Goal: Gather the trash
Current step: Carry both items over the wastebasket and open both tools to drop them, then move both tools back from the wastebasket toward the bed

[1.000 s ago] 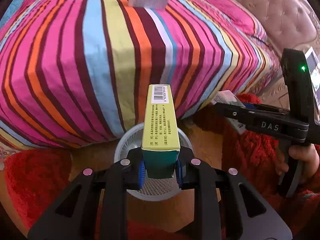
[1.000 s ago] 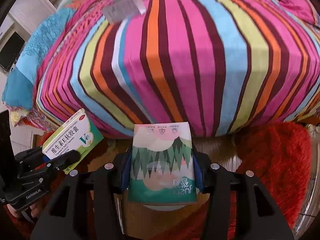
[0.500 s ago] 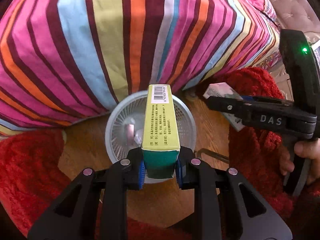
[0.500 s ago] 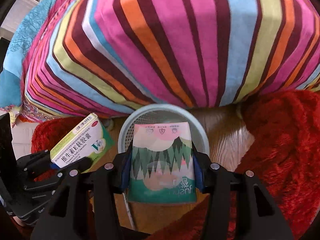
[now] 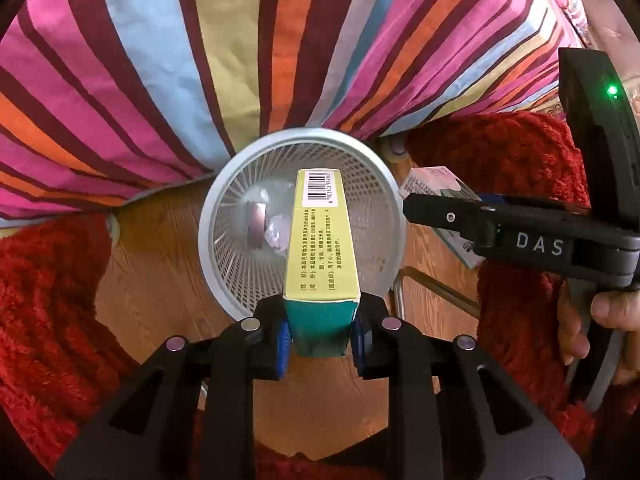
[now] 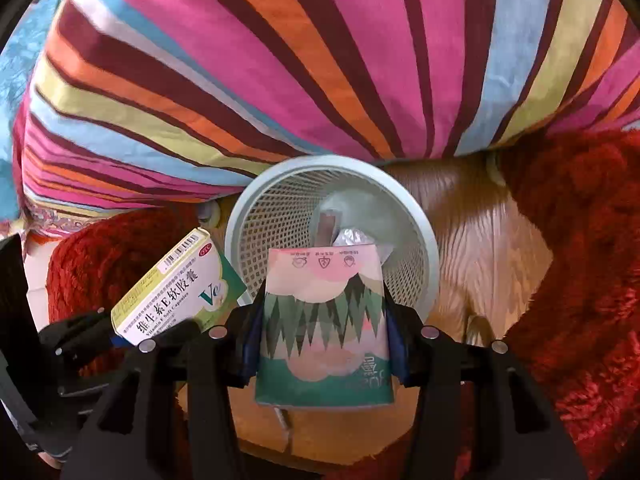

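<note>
- Looking down from the left wrist, the left gripper is clamped tight on the teal end of a yellow box, its blue pads pressed against both sides
- The box points forward over the open mouth of a white mesh bin, which stands on a wood floor beside the striped bedspread
- A dark strip and a crumpled clear wrapper lie at the bottom of the bin
- To the right, the right gripper carries a packet just beside the bin's rim, with a hand on its handle and a red rug behind
- From the right wrist, the right gripper is closed on a green packet printed with trees, 1 pad on each edge
- The packet's top edge overlaps the near rim of the bin, above the wrapper inside
- At the left, the yellow box sits in the left gripper, tilted, just outside the rim
- Red rug flanks the floor on both sides
</note>
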The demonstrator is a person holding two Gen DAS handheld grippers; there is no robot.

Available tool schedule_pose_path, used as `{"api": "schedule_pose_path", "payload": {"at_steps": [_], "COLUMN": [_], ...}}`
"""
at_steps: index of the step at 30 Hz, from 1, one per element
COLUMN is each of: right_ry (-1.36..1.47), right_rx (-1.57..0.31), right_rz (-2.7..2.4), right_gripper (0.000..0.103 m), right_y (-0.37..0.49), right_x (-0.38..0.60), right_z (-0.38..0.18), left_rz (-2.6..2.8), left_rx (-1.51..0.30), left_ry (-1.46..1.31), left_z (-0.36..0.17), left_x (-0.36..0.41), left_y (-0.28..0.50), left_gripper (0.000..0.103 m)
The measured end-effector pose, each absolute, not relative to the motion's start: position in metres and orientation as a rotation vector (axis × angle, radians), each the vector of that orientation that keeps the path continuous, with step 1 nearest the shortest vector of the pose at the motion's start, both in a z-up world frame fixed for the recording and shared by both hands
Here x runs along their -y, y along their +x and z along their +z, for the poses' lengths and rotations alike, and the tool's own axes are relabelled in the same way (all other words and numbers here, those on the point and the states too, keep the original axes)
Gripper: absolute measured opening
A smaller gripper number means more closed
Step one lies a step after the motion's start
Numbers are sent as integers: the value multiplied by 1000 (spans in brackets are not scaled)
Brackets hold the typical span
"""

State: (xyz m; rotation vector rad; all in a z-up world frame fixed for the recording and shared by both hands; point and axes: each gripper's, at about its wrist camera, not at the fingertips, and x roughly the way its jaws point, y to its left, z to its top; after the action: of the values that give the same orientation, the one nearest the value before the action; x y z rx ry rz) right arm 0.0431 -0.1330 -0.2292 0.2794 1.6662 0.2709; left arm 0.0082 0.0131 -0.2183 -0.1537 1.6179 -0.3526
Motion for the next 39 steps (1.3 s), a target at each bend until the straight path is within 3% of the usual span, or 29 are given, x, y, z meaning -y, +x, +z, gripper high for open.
{"api": "schedule_pose_path", "payload": {"at_steps": [32, 34, 36, 38, 39], "right_ry": [385, 384, 377, 379, 378], "right_rx": [-1845, -1871, -1872, -1864, -1863], "right_rz": [264, 252, 229, 218, 214], "right_gripper": [50, 79, 84, 84, 84], "right_y": [49, 47, 47, 47, 47], "right_x": [126, 125, 128, 130, 130], "right_z": [-275, -279, -278, -276, -276], "left_rz": [-284, -263, -251, -245, -242], "left_rx": [-1782, -1799, -1808, -1802, -1783], "left_ry": [-200, -198, -193, -184, -174], "left_z": [-262, -265, -266, -264, -260], "left_x": [-13, -14, -15, -14, -14], "left_y": [18, 18, 18, 18, 19], "left_gripper": [24, 24, 25, 51, 77]}}
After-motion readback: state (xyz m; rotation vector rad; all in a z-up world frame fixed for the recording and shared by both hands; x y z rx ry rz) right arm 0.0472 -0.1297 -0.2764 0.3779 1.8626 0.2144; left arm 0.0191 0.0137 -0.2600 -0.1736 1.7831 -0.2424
